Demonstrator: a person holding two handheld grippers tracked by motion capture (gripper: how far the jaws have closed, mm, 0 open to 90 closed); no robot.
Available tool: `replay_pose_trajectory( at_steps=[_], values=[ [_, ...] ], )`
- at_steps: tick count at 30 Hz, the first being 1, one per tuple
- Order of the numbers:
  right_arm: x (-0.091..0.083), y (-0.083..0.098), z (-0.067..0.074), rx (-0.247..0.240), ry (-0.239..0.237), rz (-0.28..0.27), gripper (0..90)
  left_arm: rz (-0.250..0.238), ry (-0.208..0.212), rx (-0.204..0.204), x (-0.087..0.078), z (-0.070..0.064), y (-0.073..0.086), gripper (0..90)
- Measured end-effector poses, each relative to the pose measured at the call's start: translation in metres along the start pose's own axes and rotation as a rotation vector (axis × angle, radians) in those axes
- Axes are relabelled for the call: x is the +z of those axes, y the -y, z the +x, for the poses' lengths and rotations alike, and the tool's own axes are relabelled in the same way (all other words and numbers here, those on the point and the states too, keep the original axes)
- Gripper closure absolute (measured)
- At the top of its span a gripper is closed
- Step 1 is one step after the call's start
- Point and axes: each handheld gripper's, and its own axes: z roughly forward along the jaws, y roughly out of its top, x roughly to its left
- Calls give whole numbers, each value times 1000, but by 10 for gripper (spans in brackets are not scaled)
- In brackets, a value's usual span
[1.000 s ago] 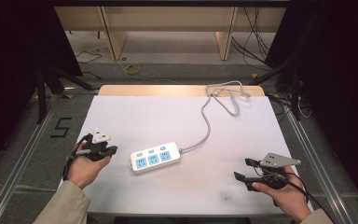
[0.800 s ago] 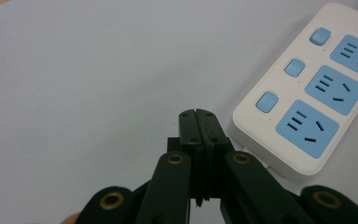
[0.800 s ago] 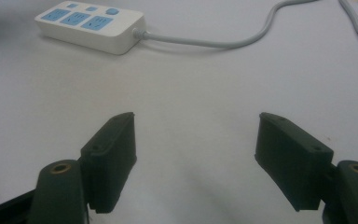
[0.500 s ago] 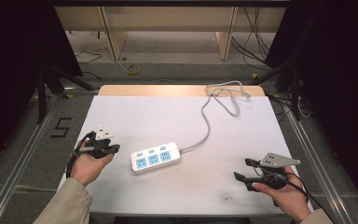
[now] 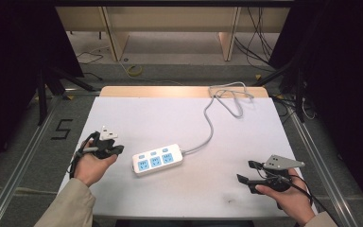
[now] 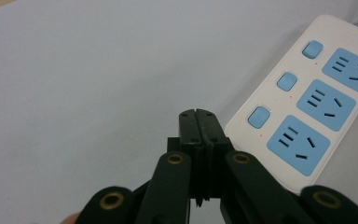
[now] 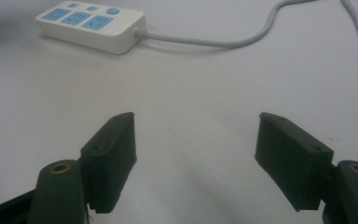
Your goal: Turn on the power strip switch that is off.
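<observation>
Closing in on the power strip [image 5: 158, 159] at table [image 5: 179, 118] centre — left gripper [image 5: 105, 148] has edged nearer over the last second, jaws pressed together, empty. Right gripper [image 5: 251, 172] unmoved, jaws wide apart. Likely heading for a switch press.

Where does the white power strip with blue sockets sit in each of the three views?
High view: power strip lies at table centre, slightly left, between the two hands.
Left gripper view: right edge, just beyond the closed fingers.
Right gripper view: upper left, far beyond the spread fingers.
Shared landmark: its grey cable, leaving one end.
</observation>
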Motion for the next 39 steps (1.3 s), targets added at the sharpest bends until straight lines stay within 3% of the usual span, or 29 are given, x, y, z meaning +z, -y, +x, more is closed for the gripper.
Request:
replay_pose_trajectory(
  at_steps=[15, 39],
  values=[
    [1, 0, 0, 4, -1, 1, 290, 0, 11, 0, 3, -5, -6, 898],
    [1, 0, 0, 5, -4, 4, 290, 22, 31, 33, 11, -13, -15, 898]
  ],
)
